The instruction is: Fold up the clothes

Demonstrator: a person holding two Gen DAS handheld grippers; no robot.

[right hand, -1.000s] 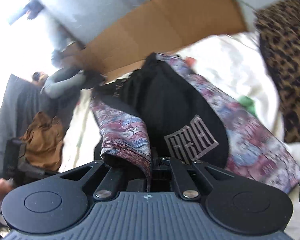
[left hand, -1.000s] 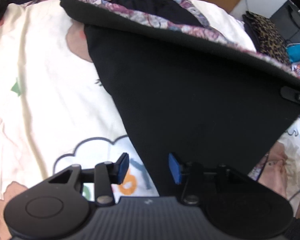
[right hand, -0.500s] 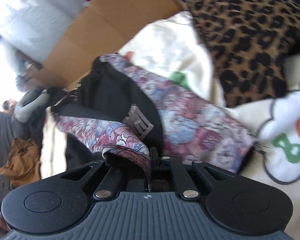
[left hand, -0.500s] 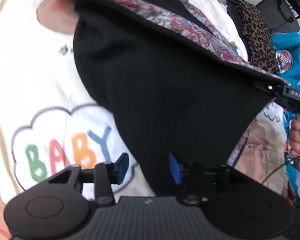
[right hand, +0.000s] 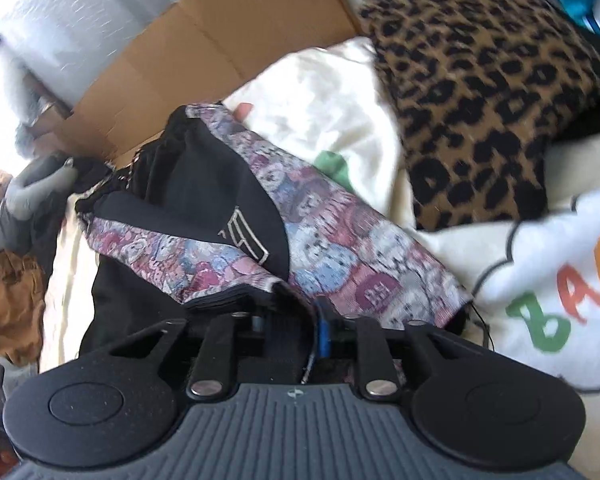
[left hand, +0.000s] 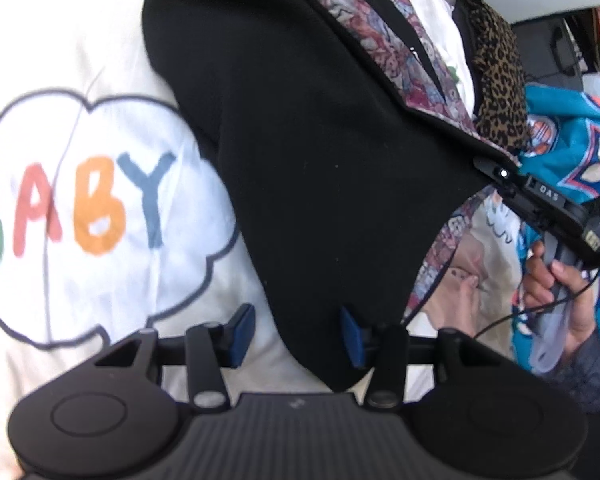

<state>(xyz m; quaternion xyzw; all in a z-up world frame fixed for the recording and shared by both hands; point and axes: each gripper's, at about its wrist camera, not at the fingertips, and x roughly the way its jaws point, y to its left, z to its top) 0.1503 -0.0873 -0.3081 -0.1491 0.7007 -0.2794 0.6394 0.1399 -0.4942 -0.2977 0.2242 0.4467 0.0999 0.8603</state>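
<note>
Left gripper [left hand: 298, 334] jaws parted over black garment [left hand: 320, 140] edge, unpressed; right gripper [right hand: 288, 328] jaws just opening, patterned hem [right hand: 228, 280] loose between them

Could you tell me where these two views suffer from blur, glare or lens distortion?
Left wrist: fisheye bends the edges, corners vignetted; the black garment shows no detail. Right wrist: the upper left is blown out, and the leopard-print cloth and cardboard are motion-blurred.

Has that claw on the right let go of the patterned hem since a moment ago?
Yes. The right claw has just been opening; the patterned hem remains between its jaws, unclamped.
</note>
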